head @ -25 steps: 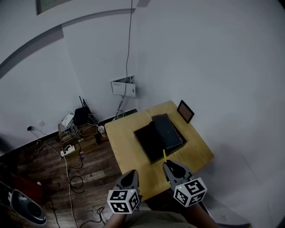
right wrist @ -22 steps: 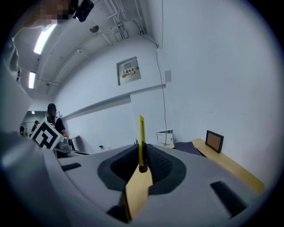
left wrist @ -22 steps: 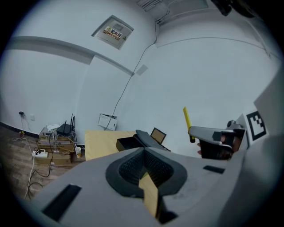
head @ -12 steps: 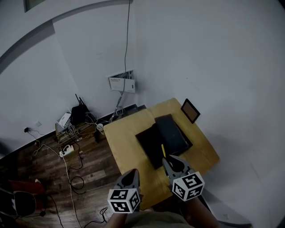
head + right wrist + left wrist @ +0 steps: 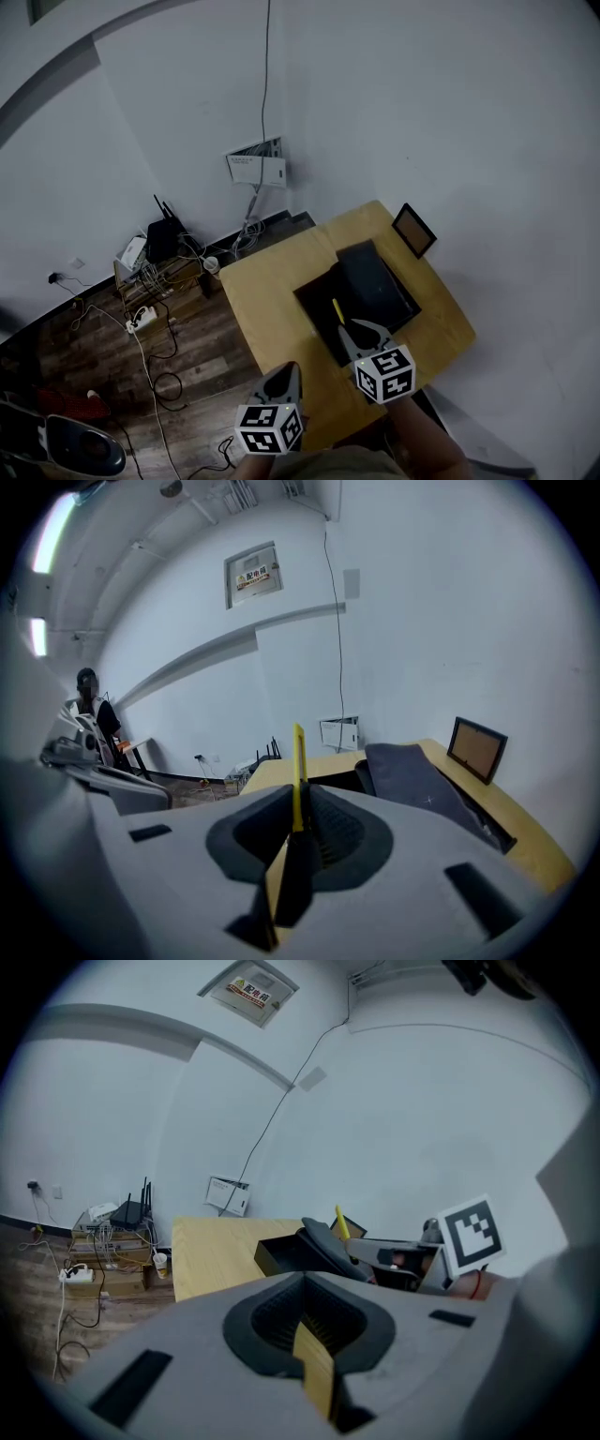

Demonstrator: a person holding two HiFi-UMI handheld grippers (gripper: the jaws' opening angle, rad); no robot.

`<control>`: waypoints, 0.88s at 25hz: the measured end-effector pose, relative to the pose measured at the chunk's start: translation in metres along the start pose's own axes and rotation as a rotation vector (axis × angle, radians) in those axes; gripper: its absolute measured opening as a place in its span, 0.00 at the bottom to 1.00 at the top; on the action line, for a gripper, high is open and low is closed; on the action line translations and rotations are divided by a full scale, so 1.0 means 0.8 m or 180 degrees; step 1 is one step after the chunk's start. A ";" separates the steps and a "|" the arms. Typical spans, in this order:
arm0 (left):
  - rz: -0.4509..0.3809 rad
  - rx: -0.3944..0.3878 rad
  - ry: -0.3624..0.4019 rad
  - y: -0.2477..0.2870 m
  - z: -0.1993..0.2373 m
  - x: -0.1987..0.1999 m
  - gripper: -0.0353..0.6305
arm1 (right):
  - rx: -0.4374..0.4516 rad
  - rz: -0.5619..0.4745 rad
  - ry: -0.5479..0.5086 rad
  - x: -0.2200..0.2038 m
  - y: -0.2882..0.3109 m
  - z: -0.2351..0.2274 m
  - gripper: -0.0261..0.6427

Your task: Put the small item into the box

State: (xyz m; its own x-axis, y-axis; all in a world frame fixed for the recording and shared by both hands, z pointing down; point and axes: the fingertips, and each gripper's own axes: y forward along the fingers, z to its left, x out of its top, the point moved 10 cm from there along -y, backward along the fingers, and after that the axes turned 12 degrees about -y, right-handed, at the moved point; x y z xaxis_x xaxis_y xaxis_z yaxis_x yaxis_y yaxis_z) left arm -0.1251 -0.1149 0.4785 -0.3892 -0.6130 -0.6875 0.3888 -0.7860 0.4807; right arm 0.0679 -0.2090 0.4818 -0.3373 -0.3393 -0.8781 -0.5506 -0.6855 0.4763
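Note:
A black box (image 5: 321, 302) lies open on the wooden table (image 5: 267, 291), its dark lid (image 5: 377, 281) leaning off to the right. My right gripper (image 5: 344, 330) is shut on a thin yellow strip (image 5: 337, 311), which sticks out ahead of the tips over the box's near edge. In the right gripper view the yellow strip (image 5: 298, 761) stands upright between the jaws of the right gripper (image 5: 298, 808), with the lid (image 5: 422, 780) ahead. My left gripper (image 5: 286, 372) hangs at the table's near edge, jaws together and empty. From the left gripper (image 5: 302, 1279) I see the box (image 5: 277, 1252) and the strip (image 5: 341, 1225).
A small picture frame (image 5: 413, 230) stands at the table's far right corner, also seen as the frame (image 5: 476, 747). Left of the table, a router, power strip and cables (image 5: 150, 281) clutter the wooden floor. White walls close in behind and to the right.
My right gripper has carried the yellow strip forward and down, up to the open box. The left gripper has dropped slightly lower in the head view.

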 end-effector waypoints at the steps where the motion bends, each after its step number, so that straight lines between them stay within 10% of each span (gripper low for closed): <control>1: 0.0021 0.0002 -0.0005 0.003 0.003 0.001 0.06 | 0.0010 0.0064 0.0004 -0.004 0.010 -0.001 0.11; 22: 0.0262 0.0052 -0.0149 0.039 0.034 -0.002 0.06 | 0.0142 0.1249 -0.0055 -0.066 0.147 -0.020 0.11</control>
State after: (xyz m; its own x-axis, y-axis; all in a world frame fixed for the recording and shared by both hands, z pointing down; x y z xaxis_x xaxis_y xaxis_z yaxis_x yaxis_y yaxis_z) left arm -0.1347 -0.1405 0.5096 -0.3953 -0.6783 -0.6194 0.4075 -0.7338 0.5436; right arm 0.0335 -0.2821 0.5832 -0.5413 -0.5589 -0.6282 -0.4097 -0.4771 0.7775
